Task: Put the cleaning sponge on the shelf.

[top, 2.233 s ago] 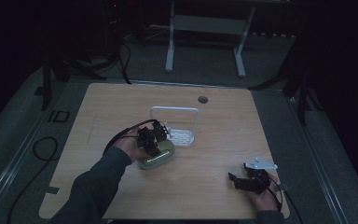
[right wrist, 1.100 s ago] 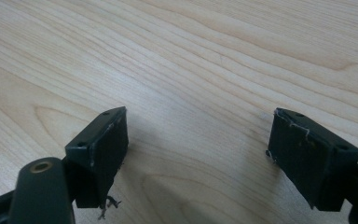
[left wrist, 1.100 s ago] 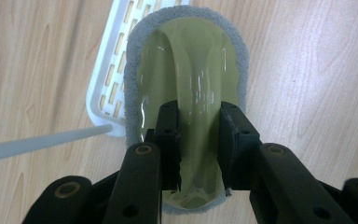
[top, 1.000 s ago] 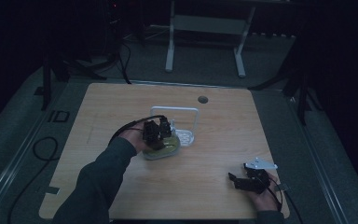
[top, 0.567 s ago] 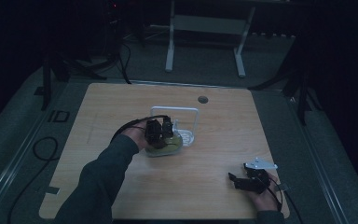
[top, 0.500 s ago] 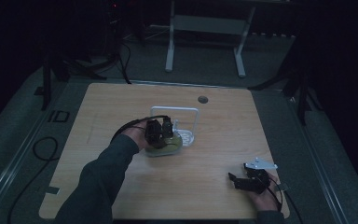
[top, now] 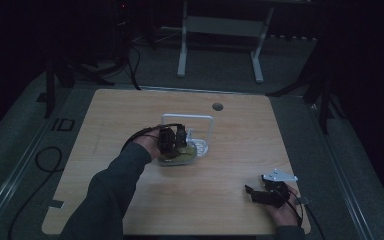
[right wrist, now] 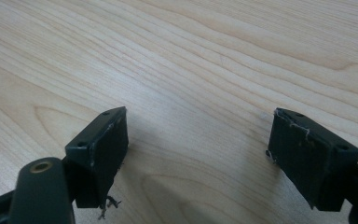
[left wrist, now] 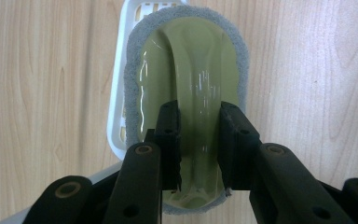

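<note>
The left gripper (left wrist: 199,154), clamped on the green scrubber's (left wrist: 186,70) ridge, has carried it over the white rack (left wrist: 116,116) (right gripper (right wrist: 198,154) idle, jaws apart), so set-down looks near

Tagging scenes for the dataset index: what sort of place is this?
Probably a dim lab or recording room, not a kitchen: one bare wooden table with a cable grommet hole, cables on grey carpet, and a white metal desk frame behind.

Wooden table (top: 130,115) with round grommet hole (top: 217,106), metal stand (top: 220,25) behind
</note>
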Available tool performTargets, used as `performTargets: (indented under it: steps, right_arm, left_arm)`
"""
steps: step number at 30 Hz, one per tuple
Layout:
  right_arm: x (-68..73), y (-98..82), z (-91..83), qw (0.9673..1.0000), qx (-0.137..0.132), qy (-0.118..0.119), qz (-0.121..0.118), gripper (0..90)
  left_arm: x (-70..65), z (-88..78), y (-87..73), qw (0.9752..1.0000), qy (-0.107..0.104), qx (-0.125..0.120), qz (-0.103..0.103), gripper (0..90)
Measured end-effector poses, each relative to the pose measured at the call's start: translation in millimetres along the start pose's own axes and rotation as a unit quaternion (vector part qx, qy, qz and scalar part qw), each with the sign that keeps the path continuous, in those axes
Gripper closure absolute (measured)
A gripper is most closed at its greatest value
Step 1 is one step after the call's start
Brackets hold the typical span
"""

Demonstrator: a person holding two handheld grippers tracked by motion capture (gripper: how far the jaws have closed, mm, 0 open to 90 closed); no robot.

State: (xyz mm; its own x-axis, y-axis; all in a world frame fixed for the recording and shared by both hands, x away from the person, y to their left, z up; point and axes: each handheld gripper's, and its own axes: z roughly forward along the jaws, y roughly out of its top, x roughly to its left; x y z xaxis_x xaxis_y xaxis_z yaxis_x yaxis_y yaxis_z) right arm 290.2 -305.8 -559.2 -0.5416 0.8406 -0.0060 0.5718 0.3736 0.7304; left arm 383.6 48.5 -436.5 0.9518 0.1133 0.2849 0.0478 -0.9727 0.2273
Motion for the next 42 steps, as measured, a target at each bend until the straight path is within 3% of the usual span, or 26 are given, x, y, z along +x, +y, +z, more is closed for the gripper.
performTargets:
  steps: [8, 14, 25, 34, 42]
  right_arm:
    - [0.1, 0.0, 0.0, 1.0, 0.0, 0.0, 0.0, 19.3]
    - [0.1, 0.0, 0.1, 1.0, 0.0, 0.0, 0.0, 19.3]
    - [0.1, 0.0, 0.0, 1.0, 0.0, 0.0, 0.0, 19.3]
    - [0.0, 0.0, 0.0, 1.0, 0.0, 0.0, 0.0, 19.3]
    - [0.0, 0.0, 0.0, 1.0, 0.0, 0.0, 0.0, 19.3]
  left_arm:
    - [3.7, 0.4, 6.4, 1.0, 0.007, 0.0, -0.002, 71.8]
    - [6.4, -0.6, 11.9, 0.9999, 0.012, 0.001, 0.008, 71.8]
    - [10.6, 7.0, 11.3, 0.9998, 0.019, 0.001, 0.008, 71.8]
    - [9.9, 12.1, 14.2, 0.9988, 0.03, 0.002, 0.039, 71.8]
    - [10.2, 18.8, 17.6, 0.9983, 0.032, 0.002, 0.048, 71.8]
